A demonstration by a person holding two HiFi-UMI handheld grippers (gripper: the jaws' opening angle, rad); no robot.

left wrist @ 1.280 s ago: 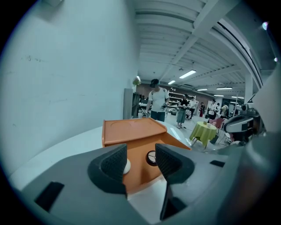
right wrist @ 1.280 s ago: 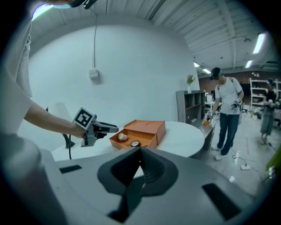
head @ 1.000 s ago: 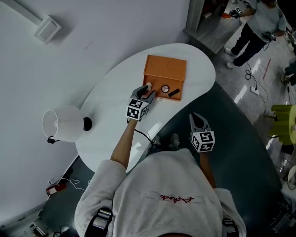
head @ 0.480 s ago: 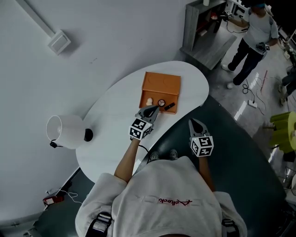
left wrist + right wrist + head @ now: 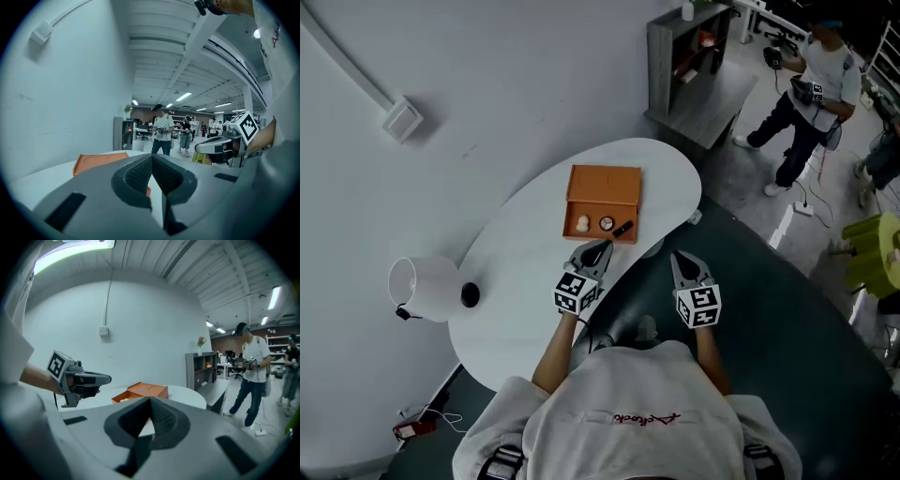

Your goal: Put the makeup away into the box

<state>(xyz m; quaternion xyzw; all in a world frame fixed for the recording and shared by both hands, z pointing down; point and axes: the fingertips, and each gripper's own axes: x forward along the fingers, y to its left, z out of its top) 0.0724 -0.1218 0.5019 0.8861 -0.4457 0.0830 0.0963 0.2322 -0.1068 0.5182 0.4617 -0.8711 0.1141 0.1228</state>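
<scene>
Left gripper [image 5: 603,246] closed, empty; right gripper [image 5: 678,256] seemingly likewise; makeup [image 5: 607,223] inside orange box [image 5: 605,186].

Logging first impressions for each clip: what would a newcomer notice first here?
The open orange box on the white table, with a pale egg-shaped piece, a round compact and a black tube inside. Nearer the person, the left gripper and right gripper hover by the table's edge, jaws together and empty.

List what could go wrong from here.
The orange box sits near the table edge, with the shut left gripper just in front of it; a stray bump might knock it off. The box is open, so the black tube by its front corner could spill out if jolted.
</scene>
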